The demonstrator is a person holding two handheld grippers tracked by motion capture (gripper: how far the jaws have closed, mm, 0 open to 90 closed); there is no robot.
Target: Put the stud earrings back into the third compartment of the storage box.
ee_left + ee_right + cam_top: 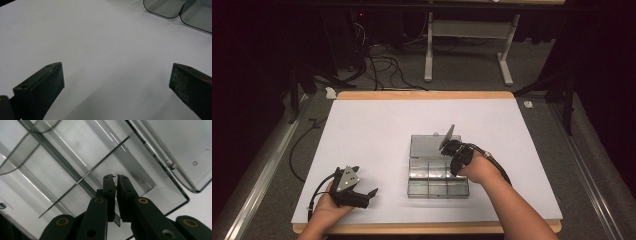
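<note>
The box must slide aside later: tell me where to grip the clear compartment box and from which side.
Probably pinch the box's outer wall nearest the left gripper from above, one jaw inside a compartment, one outside: that wall stands thin and upright, open at the top.

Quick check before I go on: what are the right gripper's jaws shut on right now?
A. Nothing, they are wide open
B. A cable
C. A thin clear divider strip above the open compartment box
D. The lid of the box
C: the right gripper pinches a thin clear divider strip edge-on between nearly closed jaws, above the clear compartment box, whose lid lies open.
</note>
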